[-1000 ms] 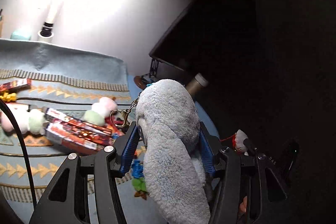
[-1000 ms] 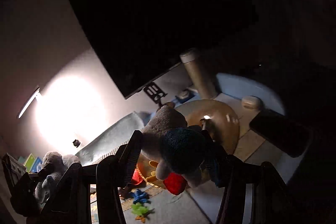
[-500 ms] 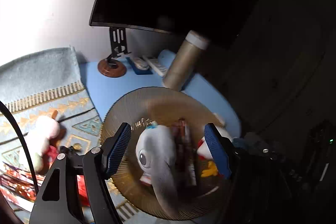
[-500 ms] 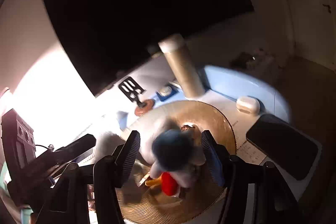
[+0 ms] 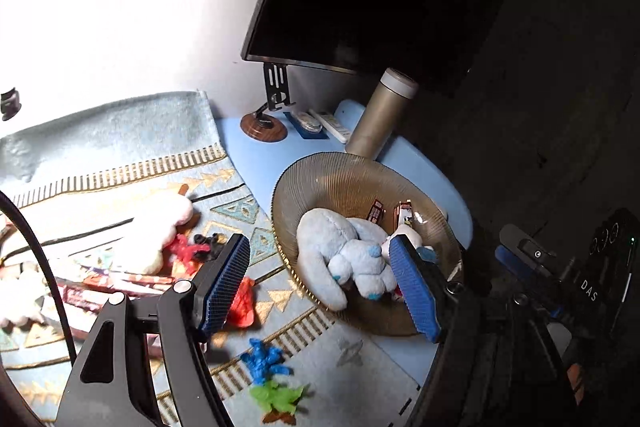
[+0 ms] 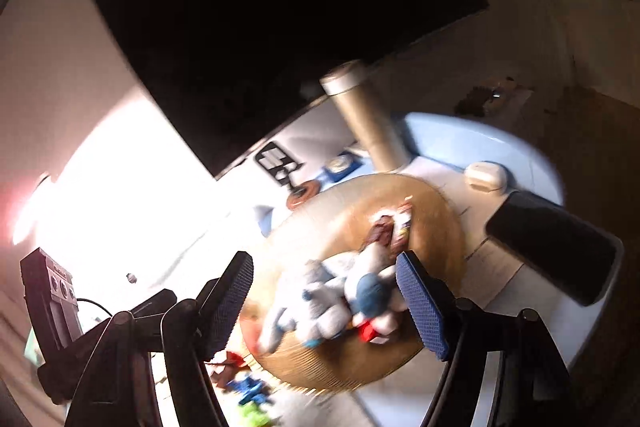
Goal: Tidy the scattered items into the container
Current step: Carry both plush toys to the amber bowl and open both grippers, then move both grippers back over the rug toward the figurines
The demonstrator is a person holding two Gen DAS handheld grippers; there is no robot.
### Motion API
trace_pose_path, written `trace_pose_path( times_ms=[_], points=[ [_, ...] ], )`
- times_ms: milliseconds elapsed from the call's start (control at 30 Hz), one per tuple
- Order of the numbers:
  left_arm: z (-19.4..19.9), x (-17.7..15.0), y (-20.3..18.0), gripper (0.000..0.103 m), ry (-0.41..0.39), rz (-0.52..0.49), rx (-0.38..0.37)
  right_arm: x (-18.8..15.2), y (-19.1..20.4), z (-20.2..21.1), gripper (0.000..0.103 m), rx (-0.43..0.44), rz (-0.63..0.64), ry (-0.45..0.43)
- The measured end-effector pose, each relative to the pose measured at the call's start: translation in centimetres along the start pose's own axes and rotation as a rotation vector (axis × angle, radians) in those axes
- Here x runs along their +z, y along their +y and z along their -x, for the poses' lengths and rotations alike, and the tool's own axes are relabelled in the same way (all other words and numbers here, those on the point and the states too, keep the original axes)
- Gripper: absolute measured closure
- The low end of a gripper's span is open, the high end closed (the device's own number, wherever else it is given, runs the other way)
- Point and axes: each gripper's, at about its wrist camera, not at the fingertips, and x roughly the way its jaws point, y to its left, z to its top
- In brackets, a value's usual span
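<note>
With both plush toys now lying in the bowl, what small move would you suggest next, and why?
Probably swing the left hand-held gripper, open and empty, towards the small red toy figure on the patterned cloth: it lies nearest, outside the ribbed amber bowl.

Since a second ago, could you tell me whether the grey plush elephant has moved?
Yes. The grey plush elephant has left the left gripper, whose pads now stand open, and lies in the ribbed amber bowl before the flask.

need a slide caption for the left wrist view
Open left hand-held gripper above the ribbed bowl holding a grey plush; small toys remain on the patterned mat.
</note>
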Motion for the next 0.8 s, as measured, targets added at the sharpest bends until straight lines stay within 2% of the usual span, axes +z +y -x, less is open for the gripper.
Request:
trace_pose_path(
  times_ms=[200, 367, 533, 667, 800],
  points=[
    [6.5, -4.0, 2.8, 0.032, -0.053, 0.071, 0.044, -2.9, 5.2, 1.4, 0.026, 0.120, 0.091, 0.059],
    [11.8, -8.8, 7.5, 0.032, -0.095, 0.185, 0.121, -7.1, 9.7, 0.3, 0.019, 0.218, 0.168, 0.160],
    [17.2, -13.9, 13.7, 0.032, -0.151, 0.341, 0.249, -13.1, 14.5, -2.1, 0.019, 0.288, 0.279, 0.272],
    [21.6, -17.8, 19.2, 0.032, -0.192, 0.466, 0.397, -18.5, 17.6, -4.9, 0.019, 0.299, 0.388, 0.379],
    [24.6, -20.5, 23.5, 0.032, -0.192, 0.507, 0.550, -22.5, 19.5, -7.2, 0.019, 0.280, 0.472, 0.433]
  ],
)
